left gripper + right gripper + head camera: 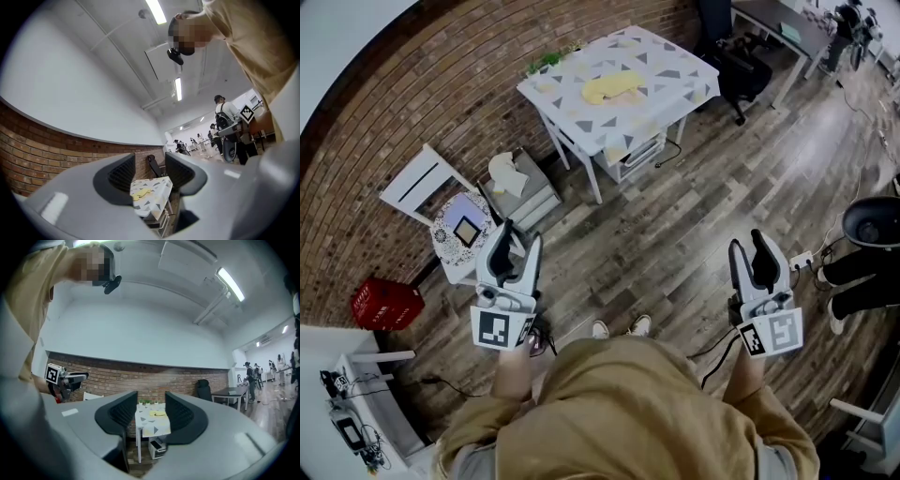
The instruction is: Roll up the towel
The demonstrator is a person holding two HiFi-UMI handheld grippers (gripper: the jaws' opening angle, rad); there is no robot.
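both grippers are held out at about waist level over the wood floor [675,225], and neither holds anything. the left gripper [517,239] has its fingers a little apart with only air between them; the right gripper [748,246] is the same, jaws slightly parted and empty. each gripper view shows the far table framed in the gap between the pads, not anything near them.

the towel [614,86], pale yellow, lies on the table [670,66] with the triangle-patterned top, straight ahead of the fingertips and well apart from both. it is not yet rolled; it looks loosely spread, a bit rumpled. its long axis runs across the line the fingers point along, roughly side to side as seen from the grippers, with its right end tilted slightly farther away.

the table sits ahead between the two grippers, somewhat toward the left one. it also looms larger through the left jaws, so i judge the left hand the nearer, though not by much. the coming move looks like a walk forward to bring both sets of fingers over the towel's near long edge.
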